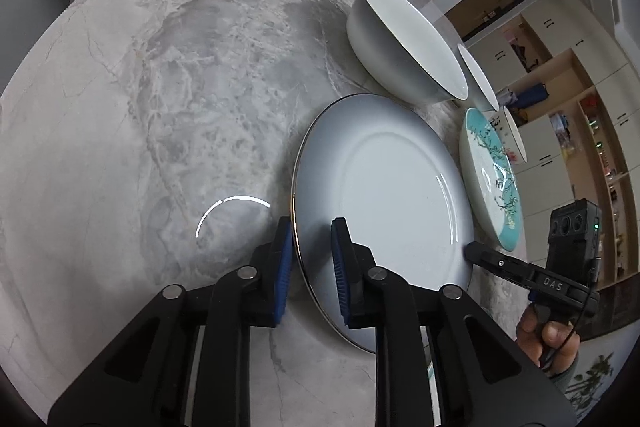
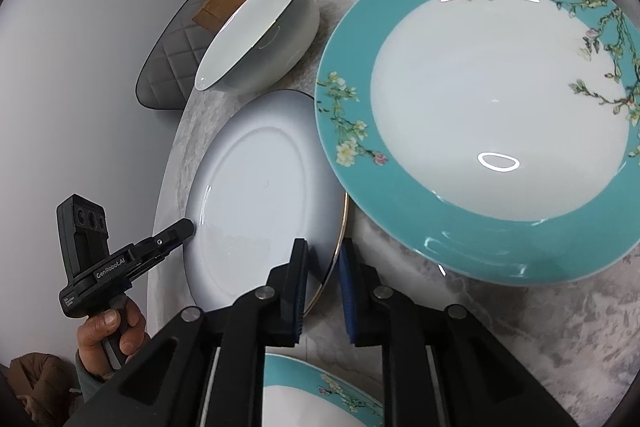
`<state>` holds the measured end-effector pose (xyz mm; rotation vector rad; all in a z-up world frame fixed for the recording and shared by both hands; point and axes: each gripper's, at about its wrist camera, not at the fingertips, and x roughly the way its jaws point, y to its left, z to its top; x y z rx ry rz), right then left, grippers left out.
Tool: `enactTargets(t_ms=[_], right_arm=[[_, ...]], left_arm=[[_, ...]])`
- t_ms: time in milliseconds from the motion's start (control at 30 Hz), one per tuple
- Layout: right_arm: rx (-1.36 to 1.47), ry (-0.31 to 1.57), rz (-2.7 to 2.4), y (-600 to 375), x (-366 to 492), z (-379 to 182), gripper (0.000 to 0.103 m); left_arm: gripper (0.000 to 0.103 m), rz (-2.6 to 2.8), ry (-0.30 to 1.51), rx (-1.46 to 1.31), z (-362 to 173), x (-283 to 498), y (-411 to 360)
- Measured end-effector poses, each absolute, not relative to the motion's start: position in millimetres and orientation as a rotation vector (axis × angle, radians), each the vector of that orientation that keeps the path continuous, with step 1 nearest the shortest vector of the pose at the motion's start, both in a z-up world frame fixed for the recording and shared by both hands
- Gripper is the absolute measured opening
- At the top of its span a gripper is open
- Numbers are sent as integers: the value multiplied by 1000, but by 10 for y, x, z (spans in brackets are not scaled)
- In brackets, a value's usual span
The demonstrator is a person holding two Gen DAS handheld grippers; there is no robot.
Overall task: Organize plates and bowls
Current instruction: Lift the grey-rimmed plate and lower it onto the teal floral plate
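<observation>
The white plate (image 1: 384, 203) lies flat on the marble table (image 1: 160, 107), just left of a teal floral plate (image 2: 480, 115). Both grippers straddle opposite rims of it: left gripper (image 1: 312, 247) and right gripper (image 2: 323, 259), both with jaws partly open, not clamped yet.

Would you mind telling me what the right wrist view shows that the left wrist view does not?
Only the right wrist view shows a second teal floral plate under the hand-held gripper. Only the left wrist view shows the wall shelves. Both show the pale blue plate, its rim between the jaws of each hand-held gripper, the white bowl and the big teal floral plate.
</observation>
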<state>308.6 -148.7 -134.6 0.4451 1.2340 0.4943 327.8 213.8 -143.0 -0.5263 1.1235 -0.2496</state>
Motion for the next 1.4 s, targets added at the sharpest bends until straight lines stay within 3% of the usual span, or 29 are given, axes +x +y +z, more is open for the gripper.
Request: enactTargets(t_ms=[867,1400], right_arm=[[452,1156,493,-1535,2808,-1020,17],[415,1076,521,-1822,1994,-562,17]], left_arm=[[15,-238,994,-499,-929,2599,2005],[14,-326,934,-477,-509,1764,1674]])
